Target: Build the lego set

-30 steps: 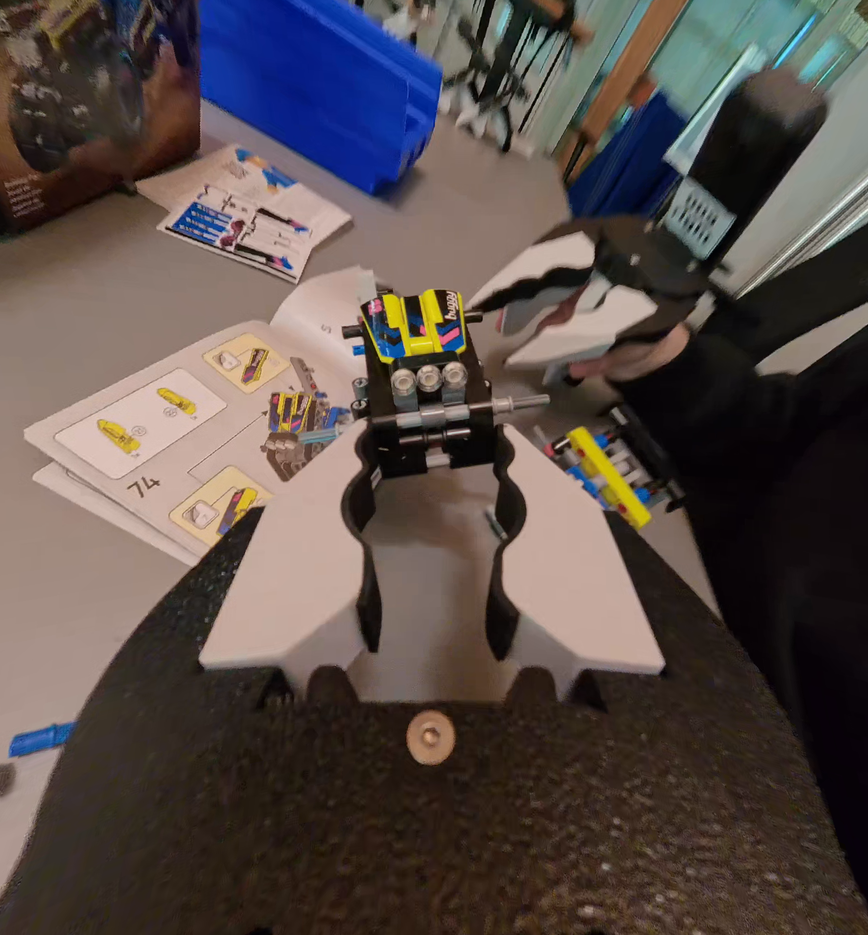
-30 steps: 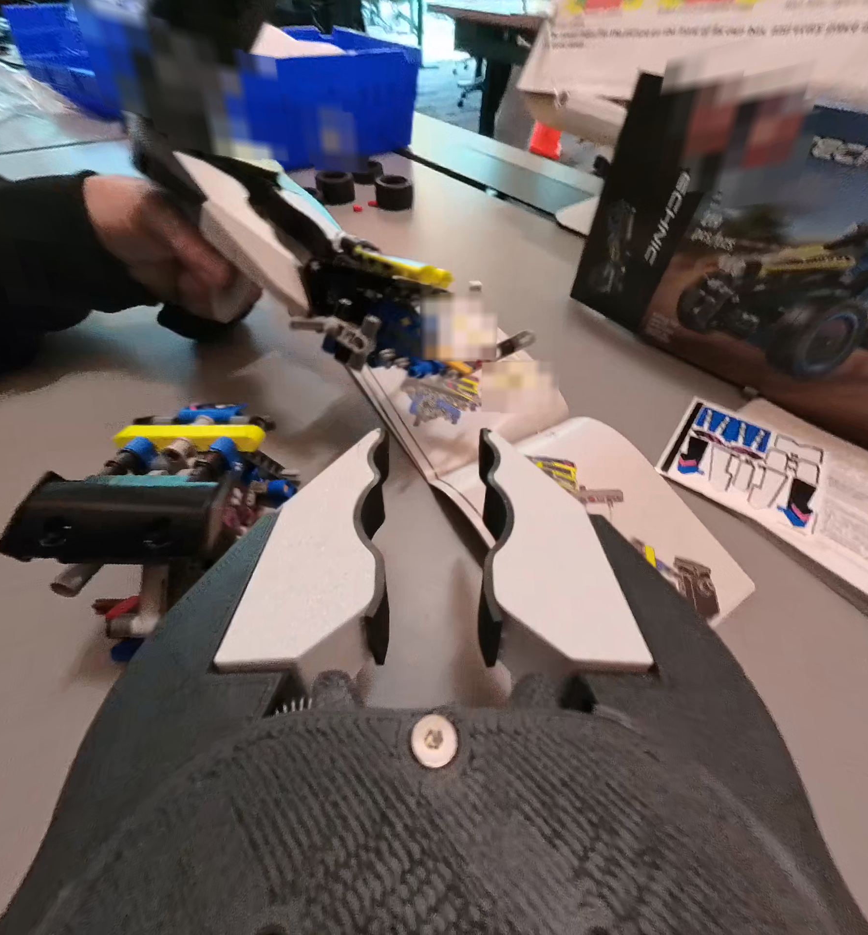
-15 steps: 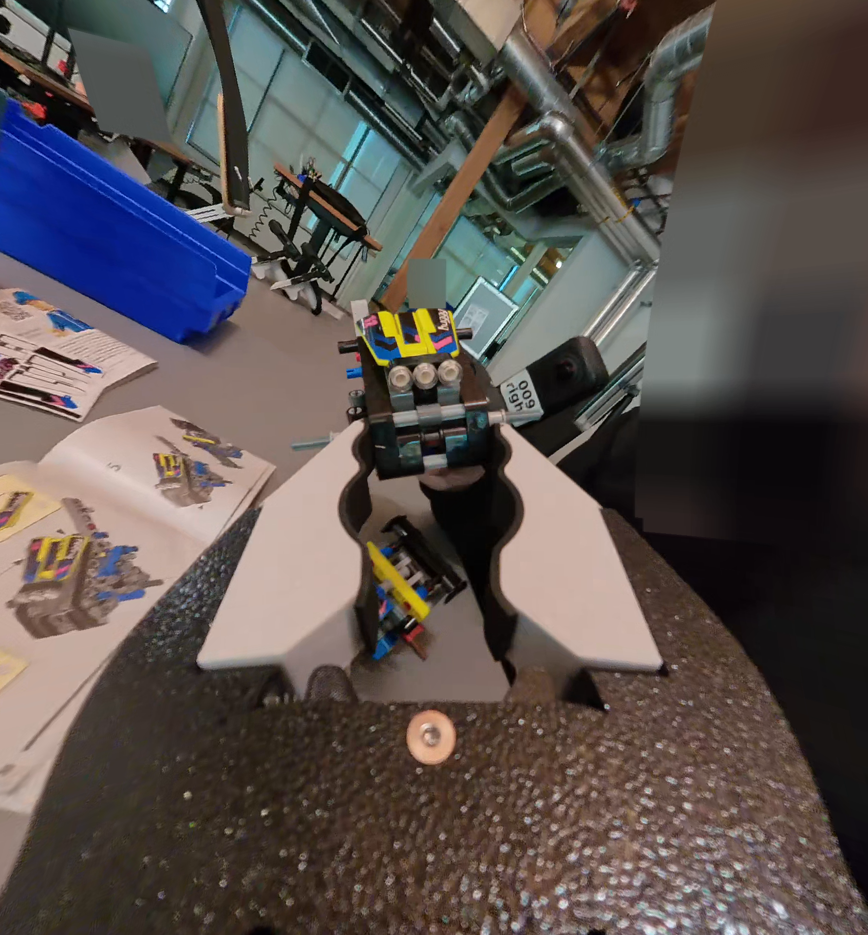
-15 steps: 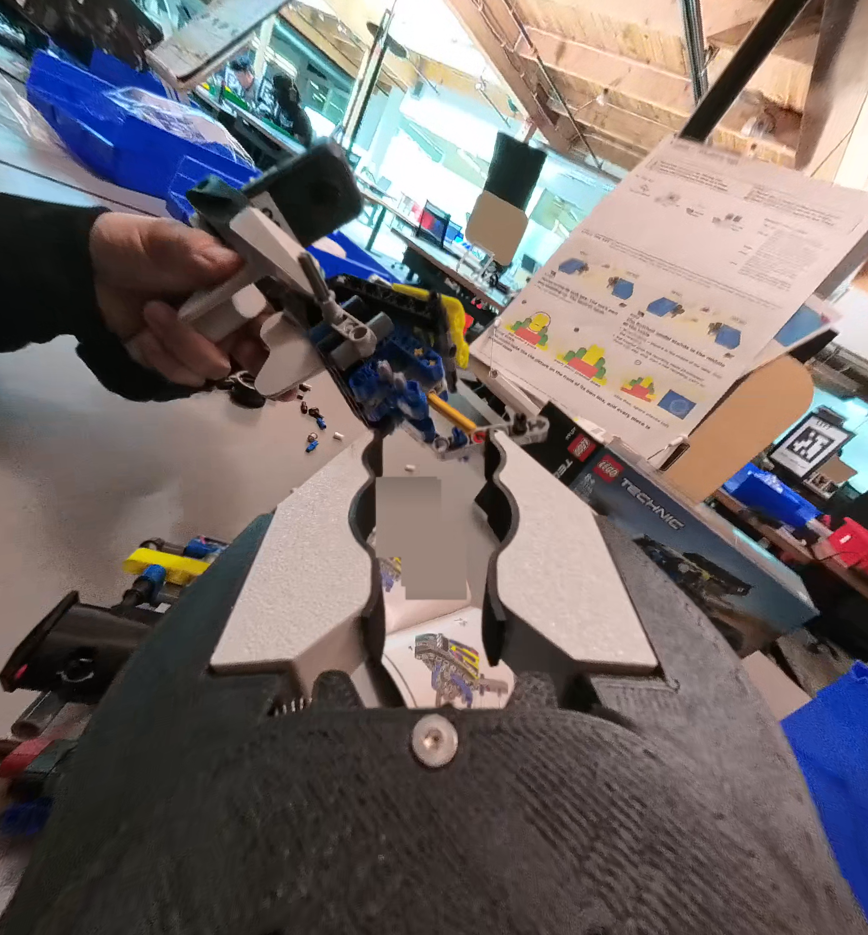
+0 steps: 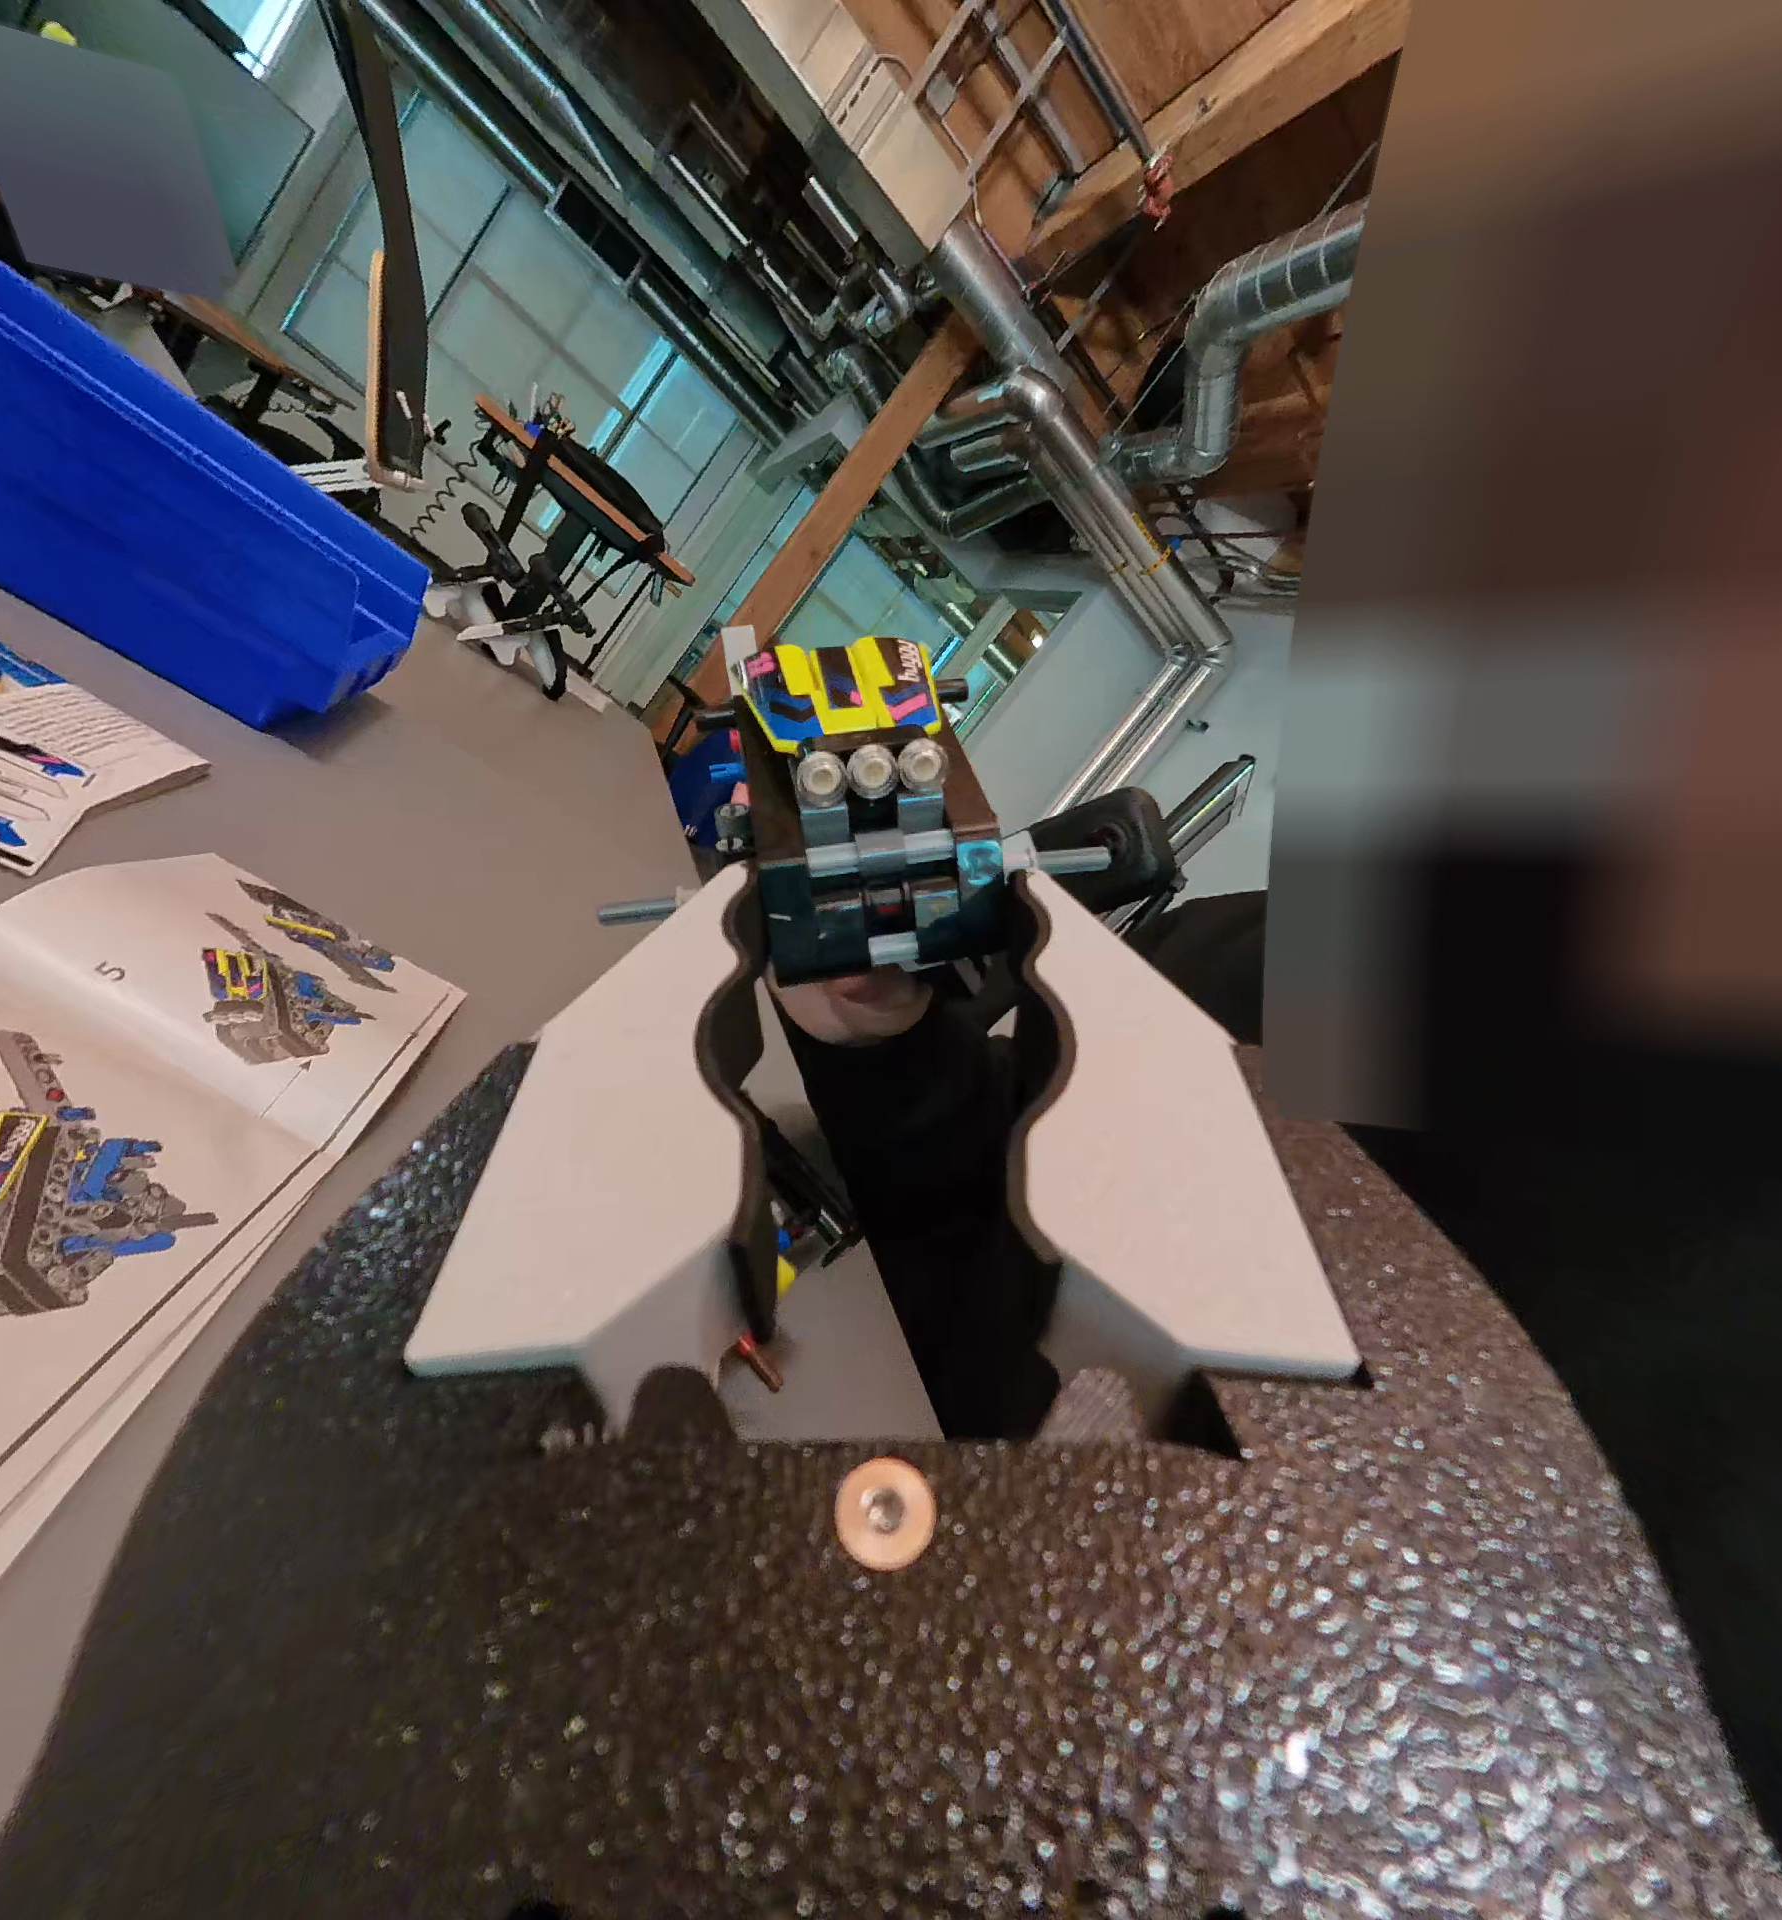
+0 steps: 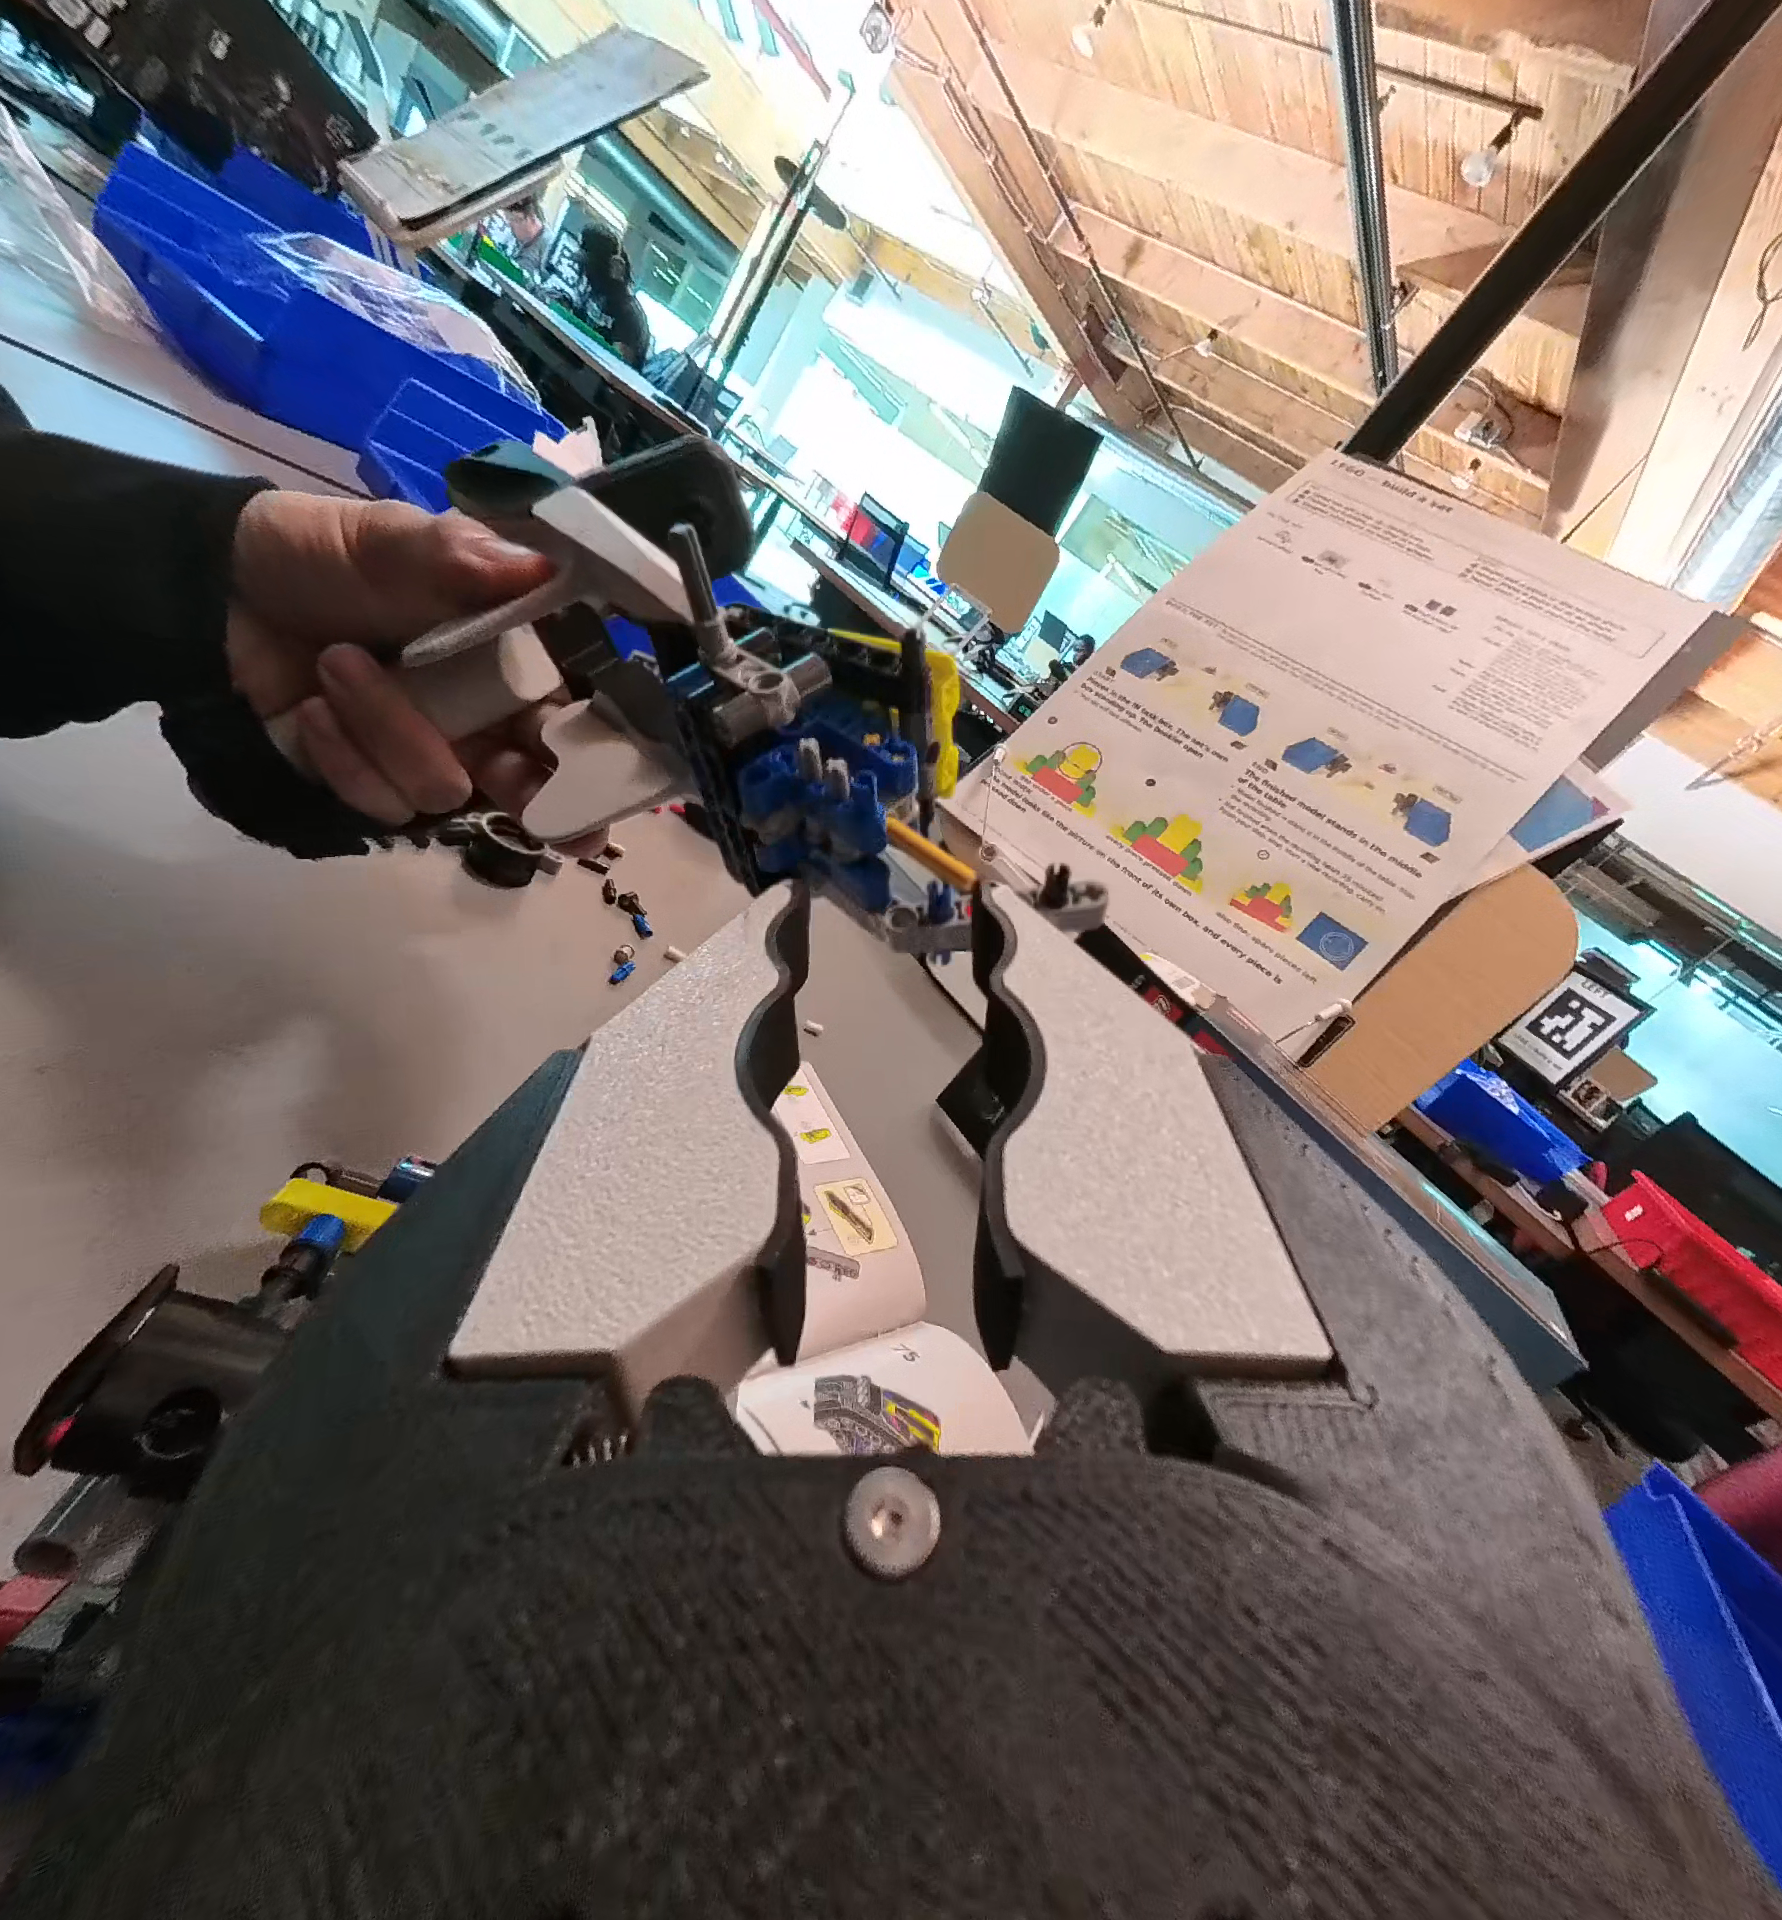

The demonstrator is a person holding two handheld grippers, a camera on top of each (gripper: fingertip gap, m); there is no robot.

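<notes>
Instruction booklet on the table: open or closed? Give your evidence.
Open: the instruction booklet lies spread on the grey table, printed pages facing up.

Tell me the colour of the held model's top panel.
Yellow with blue, black and pink stripes on the top panel; clearest in the left wrist view.

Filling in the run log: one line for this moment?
left gripper: shut on brick model, raised | right gripper: open, tips at model's underside | instruction booklet open on table
</notes>
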